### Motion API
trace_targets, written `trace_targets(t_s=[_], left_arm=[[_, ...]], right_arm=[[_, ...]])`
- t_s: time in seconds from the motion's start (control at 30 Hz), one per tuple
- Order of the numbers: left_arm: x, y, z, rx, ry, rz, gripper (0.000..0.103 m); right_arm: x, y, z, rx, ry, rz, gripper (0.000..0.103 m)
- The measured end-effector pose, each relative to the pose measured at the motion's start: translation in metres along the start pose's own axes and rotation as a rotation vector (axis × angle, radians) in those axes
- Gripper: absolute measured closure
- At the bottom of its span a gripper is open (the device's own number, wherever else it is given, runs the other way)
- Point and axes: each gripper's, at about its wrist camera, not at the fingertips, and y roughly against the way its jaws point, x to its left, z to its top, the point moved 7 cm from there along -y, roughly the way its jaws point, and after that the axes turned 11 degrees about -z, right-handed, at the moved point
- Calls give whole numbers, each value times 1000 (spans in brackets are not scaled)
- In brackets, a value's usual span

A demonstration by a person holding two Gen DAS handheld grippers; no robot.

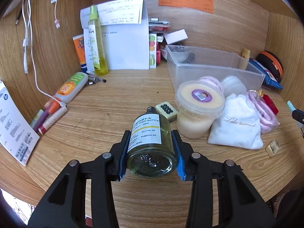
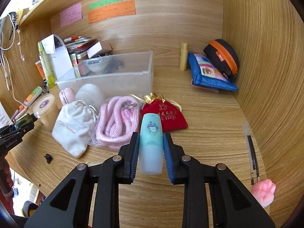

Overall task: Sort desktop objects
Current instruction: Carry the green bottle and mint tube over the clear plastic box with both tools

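My left fingers (image 1: 151,152) grip a green pump bottle (image 1: 150,142), its nozzle pointing to twelve o'clock above the bench (image 1: 114,98). My right fingers (image 2: 151,152) clamp a teal tube (image 2: 151,142), red pouch (image 2: 167,117) at twelve o'clock.

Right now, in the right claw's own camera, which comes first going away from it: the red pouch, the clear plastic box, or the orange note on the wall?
1. Red pouch, just ahead.
2. Clear plastic box, farther back, left.
3. Orange note, on the back wall.
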Motion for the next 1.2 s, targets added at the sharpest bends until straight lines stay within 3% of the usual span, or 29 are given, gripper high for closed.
trace_targets(t_s=[0.4,0.7,1.2], left_arm=[[-16,28,29,-79,-28,-33,62],[-40,36,66,-134,-109,-59,62],[-87,7,122,-151,-221,-158,62]], right_arm=[[11,22,19,-71,16,47,80],[28,38,51,-153,72,75,80],[61,29,105,-216,129,147,80]])
